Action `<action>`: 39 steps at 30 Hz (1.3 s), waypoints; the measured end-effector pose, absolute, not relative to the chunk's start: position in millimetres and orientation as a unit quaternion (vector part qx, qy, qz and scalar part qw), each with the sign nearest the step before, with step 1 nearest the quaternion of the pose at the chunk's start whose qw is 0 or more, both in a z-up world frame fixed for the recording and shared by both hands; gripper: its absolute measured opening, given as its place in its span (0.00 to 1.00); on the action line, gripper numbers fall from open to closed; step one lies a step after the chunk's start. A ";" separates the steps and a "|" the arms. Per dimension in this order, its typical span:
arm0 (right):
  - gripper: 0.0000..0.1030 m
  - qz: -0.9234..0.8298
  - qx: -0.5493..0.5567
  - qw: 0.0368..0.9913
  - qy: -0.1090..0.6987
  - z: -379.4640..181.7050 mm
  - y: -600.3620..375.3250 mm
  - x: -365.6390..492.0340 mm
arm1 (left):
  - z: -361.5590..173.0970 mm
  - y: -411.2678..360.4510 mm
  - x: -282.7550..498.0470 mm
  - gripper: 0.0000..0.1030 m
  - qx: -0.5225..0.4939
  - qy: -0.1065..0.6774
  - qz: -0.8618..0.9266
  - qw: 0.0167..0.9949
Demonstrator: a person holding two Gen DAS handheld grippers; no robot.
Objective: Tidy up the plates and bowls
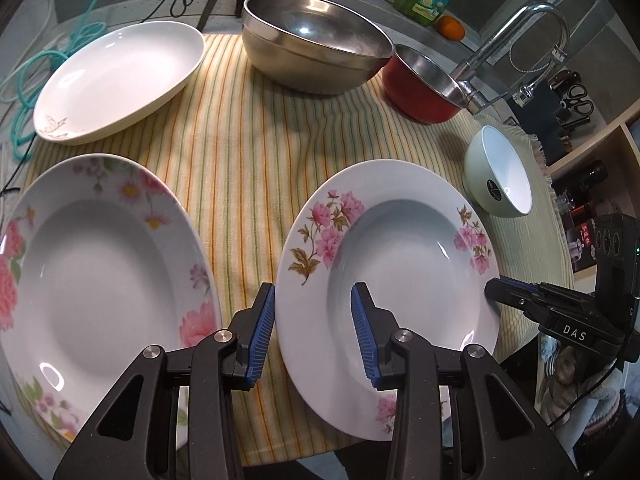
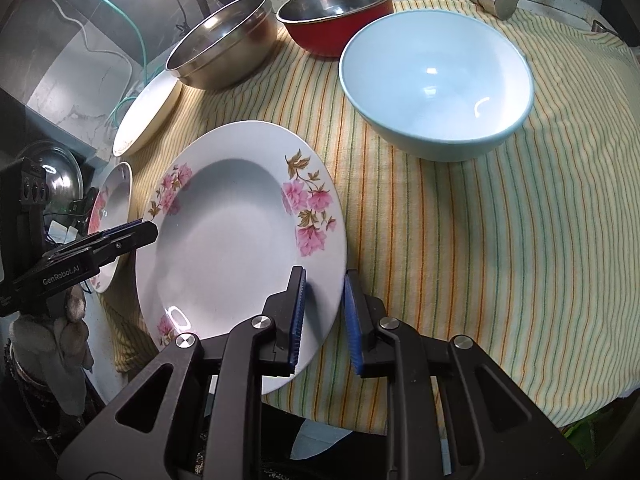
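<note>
The pink-flowered plate [image 1: 384, 280] lies on the striped cloth [image 1: 248, 168], seemingly tilted, between a second floral plate [image 1: 100, 280] and the pale blue bowl [image 2: 436, 80]. The left gripper [image 1: 313, 320] and the right gripper [image 2: 323, 316], fingers spread, straddle its opposite rims without pinching.

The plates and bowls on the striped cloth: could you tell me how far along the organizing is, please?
Nothing looks stacked yet. The three plates lie apart: the pink-flower plate, the larger floral plate and the plain white plate. The steel bowl, red bowl and light blue bowl each stand alone. In hand: both open grippers, left and right, straddle the pink-flower plate's rim. All grouping remains.
</note>
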State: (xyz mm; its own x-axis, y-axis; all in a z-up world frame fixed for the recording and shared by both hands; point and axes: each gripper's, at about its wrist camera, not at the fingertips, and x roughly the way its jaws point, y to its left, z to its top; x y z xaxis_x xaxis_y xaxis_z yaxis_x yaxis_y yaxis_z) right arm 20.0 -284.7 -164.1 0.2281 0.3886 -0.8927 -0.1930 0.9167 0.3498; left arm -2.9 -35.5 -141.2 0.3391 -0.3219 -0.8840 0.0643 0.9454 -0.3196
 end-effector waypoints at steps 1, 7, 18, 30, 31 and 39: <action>0.20 0.190 0.079 0.779 0.592 -163.9 -284.6 19.6 | -140.8 -35.3 -3.2 0.34 -0.115 0.561 -0.119 0.811; 0.50 0.165 0.042 0.808 0.564 -149.0 -287.3 13.5 | -134.8 -33.2 -8.0 0.34 -0.109 0.554 -0.118 0.817; 0.64 0.173 0.004 0.846 0.504 -115.1 -278.2 8.5 | -112.6 -19.2 -19.0 0.38 -0.105 0.524 -0.100 0.839; 0.65 0.216 -0.012 0.841 0.495 -102.9 -228.3 18.3 | -101.4 25.9 -36.5 0.44 -0.134 0.502 -0.040 0.854; 0.65 0.221 -0.013 0.839 0.497 -102.9 -222.1 20.7 | -101.3 31.6 -39.2 0.44 -0.136 0.501 -0.033 0.854; 0.65 0.265 -0.015 0.820 0.507 -104.4 -175.1 31.0 | -101.6 86.5 -63.4 0.44 -0.169 0.485 0.035 0.857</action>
State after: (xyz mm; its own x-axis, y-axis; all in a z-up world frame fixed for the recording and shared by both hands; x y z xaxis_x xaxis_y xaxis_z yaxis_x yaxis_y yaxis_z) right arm 31.0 -175.1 -104.4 0.3445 0.4196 -0.8398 -0.4510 0.8585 0.2440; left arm -63.4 86.5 -101.6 0.5262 -0.1044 -0.8439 -0.2239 0.9404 -0.2560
